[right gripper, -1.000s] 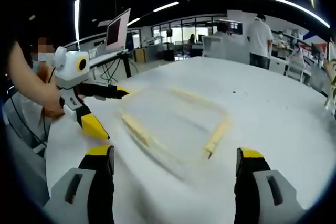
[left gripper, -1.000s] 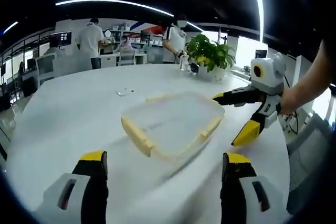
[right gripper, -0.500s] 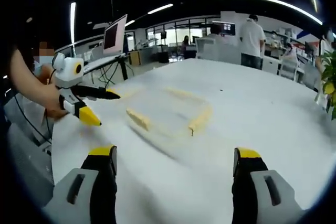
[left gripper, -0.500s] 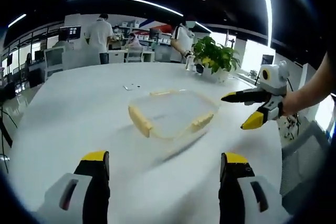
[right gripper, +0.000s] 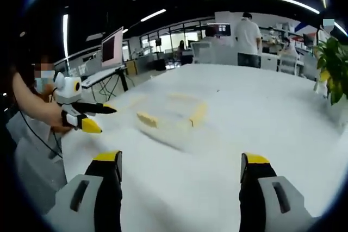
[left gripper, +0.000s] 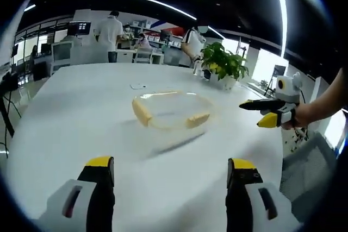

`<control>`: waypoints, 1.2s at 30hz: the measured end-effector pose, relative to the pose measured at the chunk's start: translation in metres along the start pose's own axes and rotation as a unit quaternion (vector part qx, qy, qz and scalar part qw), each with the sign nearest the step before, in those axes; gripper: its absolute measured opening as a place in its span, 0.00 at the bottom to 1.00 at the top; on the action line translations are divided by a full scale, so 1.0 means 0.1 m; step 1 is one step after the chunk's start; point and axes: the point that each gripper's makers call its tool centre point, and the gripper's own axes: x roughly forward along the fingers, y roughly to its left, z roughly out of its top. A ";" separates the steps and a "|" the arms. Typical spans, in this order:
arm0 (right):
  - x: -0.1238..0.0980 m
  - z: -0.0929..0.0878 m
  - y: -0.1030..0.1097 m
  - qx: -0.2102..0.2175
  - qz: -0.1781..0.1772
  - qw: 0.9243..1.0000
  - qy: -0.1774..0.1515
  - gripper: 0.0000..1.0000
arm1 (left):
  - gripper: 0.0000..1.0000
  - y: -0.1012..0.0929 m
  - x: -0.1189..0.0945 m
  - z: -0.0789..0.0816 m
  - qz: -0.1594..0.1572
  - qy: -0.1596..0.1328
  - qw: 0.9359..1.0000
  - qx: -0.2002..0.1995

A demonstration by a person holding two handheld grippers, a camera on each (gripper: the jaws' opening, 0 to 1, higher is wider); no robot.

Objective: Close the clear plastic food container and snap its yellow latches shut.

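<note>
Left gripper view, container [left gripper: 171,111] mid-table [left gripper: 65,112], bare surface around, both grippers' jaws apart, empty.

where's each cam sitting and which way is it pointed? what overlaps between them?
Left gripper view: rides the left gripper, facing across the white table at the clear container; own open fingers low, right gripper and the person's hand at right.
Right gripper view: rides the right gripper, facing the container from the opposite side; left gripper and the person's arm at left.
Shared: table, container, yellow latches, potted plant.
</note>
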 end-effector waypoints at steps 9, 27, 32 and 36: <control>-0.28 -0.03 0.09 0.062 -0.009 0.998 -0.024 0.88 | 0.78 0.05 -0.27 -0.12 0.020 0.006 1.000 -0.023; -0.84 -0.07 0.00 0.081 -0.027 0.996 -0.018 0.84 | 0.71 -0.14 -0.91 -0.20 0.017 -0.012 0.996 -0.087; -0.99 -0.18 0.03 0.100 -0.034 0.994 -0.023 0.86 | 0.71 -0.29 -0.98 -0.29 0.004 -0.004 0.996 -0.085; -1.06 -0.22 0.07 0.112 -0.032 0.993 -0.026 0.84 | 0.71 -0.37 -1.04 -0.32 -0.001 -0.011 0.995 -0.099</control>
